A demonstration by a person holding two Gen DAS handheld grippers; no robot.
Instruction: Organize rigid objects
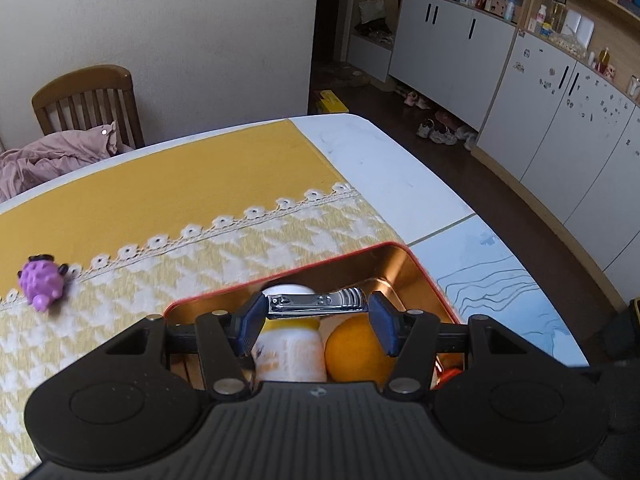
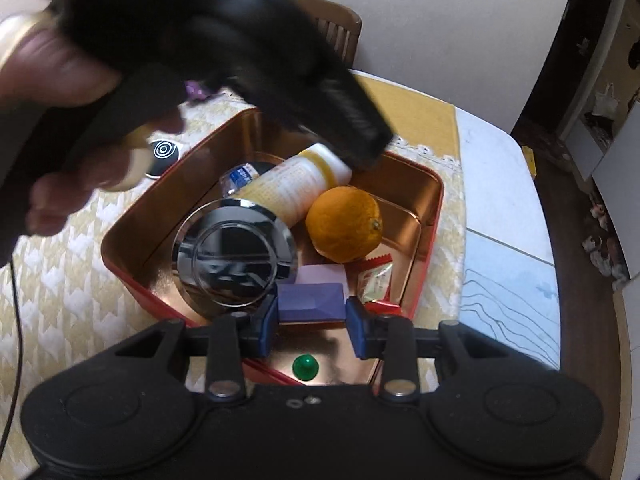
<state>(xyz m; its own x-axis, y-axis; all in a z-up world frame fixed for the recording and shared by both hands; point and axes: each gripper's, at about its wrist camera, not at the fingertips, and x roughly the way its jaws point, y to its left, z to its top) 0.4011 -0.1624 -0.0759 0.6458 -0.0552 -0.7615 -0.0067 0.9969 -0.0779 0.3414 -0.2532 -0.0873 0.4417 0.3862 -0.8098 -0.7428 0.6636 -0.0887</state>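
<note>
a silver nail clipper is clamped lengthwise between the blue pads of the left tongs and is held above the open red tin, over the white-and-yellow bottle and the orange lying inside. in the right wrist view a purple block is gripped between the pads of the right tongs, just over the near wall of the same tin. inside the tin, the bottle is seen lying tilted with its cap toward the far wall, the orange beside it, a shiny round metal lid at the left, a small blue-labelled item behind the bottle, a red-edged snack packet at the right and a green ball close to the near corner. the left tongs are seen from above as a dark blurred shape over the bottle cap, with the person's hand on the handle. the tin is set on a yellow houndstooth cloth spread over the white table. a purple toy lies on the cloth, well apart from the tin, near the lace trim.
</note>
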